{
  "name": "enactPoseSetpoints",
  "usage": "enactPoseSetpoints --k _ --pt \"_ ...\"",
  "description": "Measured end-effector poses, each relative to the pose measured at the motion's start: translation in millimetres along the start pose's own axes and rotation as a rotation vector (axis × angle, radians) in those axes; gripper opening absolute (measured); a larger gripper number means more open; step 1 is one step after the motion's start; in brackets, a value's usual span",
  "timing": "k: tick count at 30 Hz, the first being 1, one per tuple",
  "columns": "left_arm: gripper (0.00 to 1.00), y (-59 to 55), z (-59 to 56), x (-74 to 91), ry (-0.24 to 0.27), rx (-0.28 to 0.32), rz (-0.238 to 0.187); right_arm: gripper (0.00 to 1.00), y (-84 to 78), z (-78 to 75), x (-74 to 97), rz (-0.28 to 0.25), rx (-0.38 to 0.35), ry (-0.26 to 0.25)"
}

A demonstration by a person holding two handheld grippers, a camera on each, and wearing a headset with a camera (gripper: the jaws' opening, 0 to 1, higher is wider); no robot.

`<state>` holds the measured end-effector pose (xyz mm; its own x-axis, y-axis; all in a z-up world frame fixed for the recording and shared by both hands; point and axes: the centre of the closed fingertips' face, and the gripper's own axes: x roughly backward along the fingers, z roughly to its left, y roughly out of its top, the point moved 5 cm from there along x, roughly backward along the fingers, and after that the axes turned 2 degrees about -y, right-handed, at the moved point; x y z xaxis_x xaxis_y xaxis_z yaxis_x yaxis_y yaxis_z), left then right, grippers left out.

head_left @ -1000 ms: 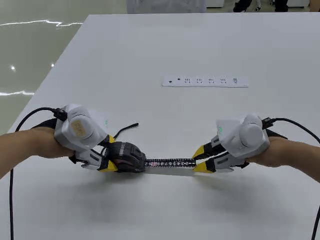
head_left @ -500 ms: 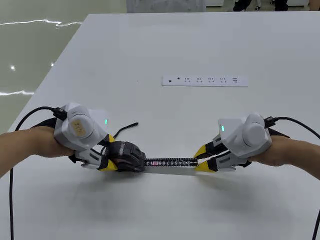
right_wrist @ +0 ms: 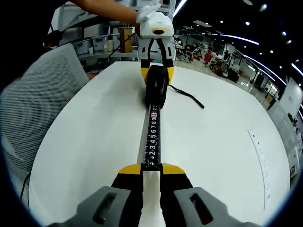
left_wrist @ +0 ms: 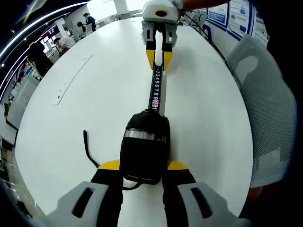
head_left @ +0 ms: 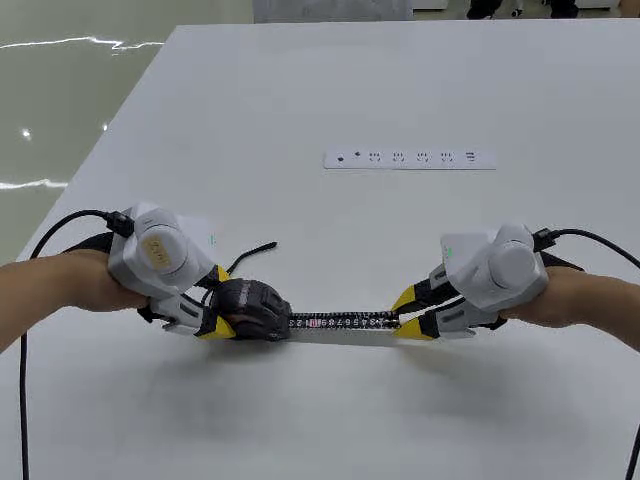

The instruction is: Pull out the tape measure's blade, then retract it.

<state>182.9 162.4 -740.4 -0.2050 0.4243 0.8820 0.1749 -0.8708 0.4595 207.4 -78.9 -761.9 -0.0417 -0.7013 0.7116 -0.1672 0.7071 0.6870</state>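
A black tape measure case (head_left: 250, 310) (left_wrist: 144, 151) rests on the white table, with my left gripper (head_left: 215, 325) (left_wrist: 142, 166) shut on its sides. Its black blade (head_left: 340, 322) (left_wrist: 157, 87) (right_wrist: 152, 137) with white numbers stretches out flat to the right, showing roughly 12 cm. My right gripper (head_left: 405, 318) (right_wrist: 151, 168) is shut on the blade's end. In the right gripper view the case (right_wrist: 156, 87) lies far ahead, held by the left gripper. A thin black strap (head_left: 255, 255) (left_wrist: 87, 146) trails from the case.
A white power strip (head_left: 410, 160) lies flat farther back on the table (head_left: 320, 90). Black cables (head_left: 60, 230) run from both grippers off the near edge. A mesh chair (right_wrist: 42, 90) stands beside the table.
My right gripper has moved a little to the right, drawing slightly more blade out of the case. The left gripper and case stayed put.
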Motion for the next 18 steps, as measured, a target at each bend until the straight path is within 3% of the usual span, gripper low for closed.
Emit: enactPoseSetpoints --k 18 --pt "0.27 3.1 -3.5 -0.1 0.0 -0.002 0.002 0.11 -6.3 1.0 2.4 0.001 -0.011 0.001"
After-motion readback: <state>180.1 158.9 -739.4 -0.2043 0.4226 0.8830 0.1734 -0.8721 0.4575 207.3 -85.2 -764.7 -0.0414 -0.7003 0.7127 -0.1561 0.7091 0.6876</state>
